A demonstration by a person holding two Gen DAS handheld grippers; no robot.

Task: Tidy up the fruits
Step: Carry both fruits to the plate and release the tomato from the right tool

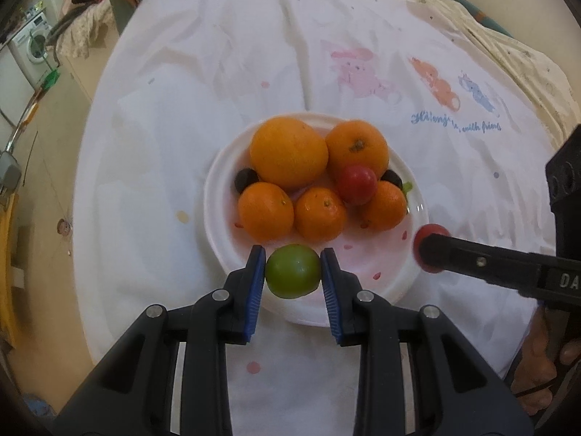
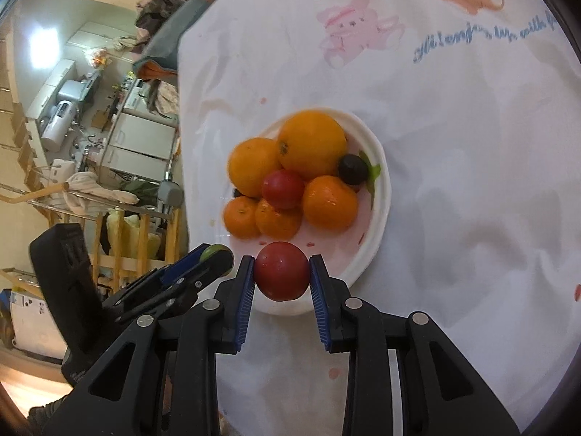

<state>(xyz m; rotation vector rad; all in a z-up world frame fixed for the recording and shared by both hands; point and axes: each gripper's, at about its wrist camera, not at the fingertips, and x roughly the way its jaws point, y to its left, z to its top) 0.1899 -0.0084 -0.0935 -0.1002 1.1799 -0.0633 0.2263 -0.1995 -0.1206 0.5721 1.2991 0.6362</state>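
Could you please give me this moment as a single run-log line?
left gripper: shut on green fruit | right gripper: shut on red fruit | both over plate of oranges

Back and middle of the white plate [image 1: 406, 276] crowded by piled oranges [image 1: 288, 150], red fruit and dark fruit, near rim zone bare, left gripper [image 1: 292, 267] with green fruit [image 1: 292, 270] over it, right gripper [image 2: 281, 276] with red fruit [image 2: 281, 270] just beside, open white cloth [image 1: 181, 109] all around.

A white cartoon-print cloth [image 1: 225, 83] covered the table; a washing machine [image 1: 34, 41] stood beside beige flooring [image 1: 54, 167].
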